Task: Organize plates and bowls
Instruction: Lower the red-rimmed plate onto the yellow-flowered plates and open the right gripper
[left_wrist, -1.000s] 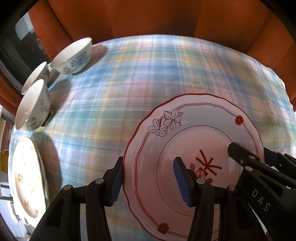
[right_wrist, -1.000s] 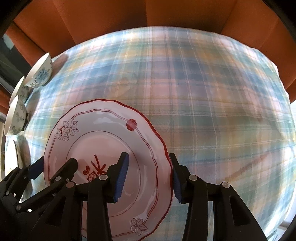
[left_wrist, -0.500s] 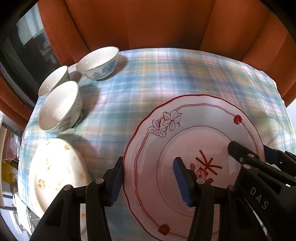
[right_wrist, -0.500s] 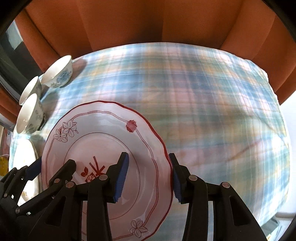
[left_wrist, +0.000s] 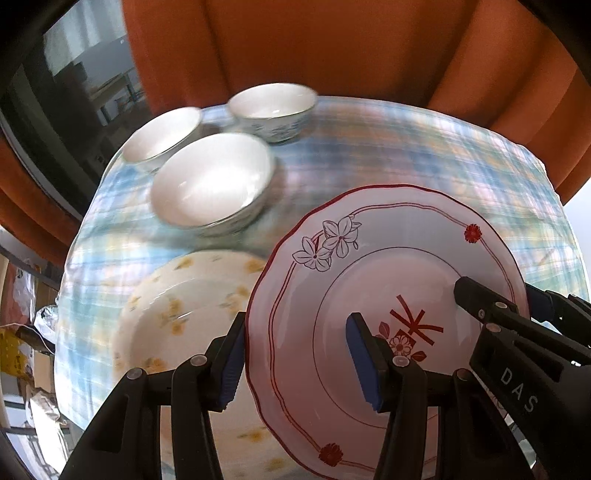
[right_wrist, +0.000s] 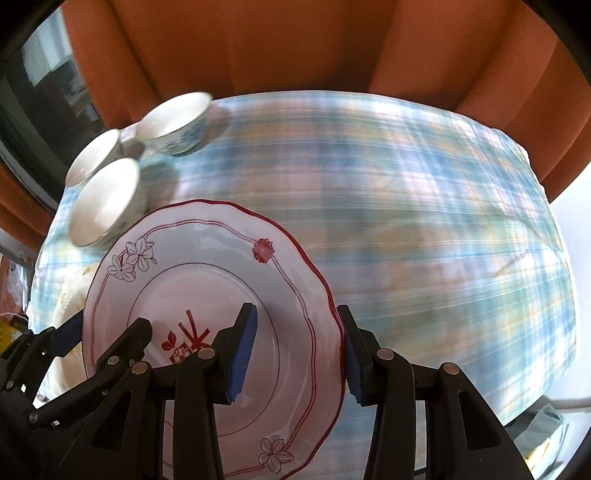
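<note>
Both my left gripper (left_wrist: 295, 354) and right gripper (right_wrist: 297, 343) are clamped on the red-rimmed plate (left_wrist: 388, 295), held above the yellow-flowered plate (left_wrist: 177, 317) near the worktop's left edge; stacking not done, three bowls (left_wrist: 212, 182) unstacked.

Your held plate (left_wrist: 388, 295) fills the lower right of the left view, overlapping a second plate (left_wrist: 184, 314) at lower left; three bowls (left_wrist: 210, 184) cluster upper left on the tablecloth (left_wrist: 424, 158).
</note>
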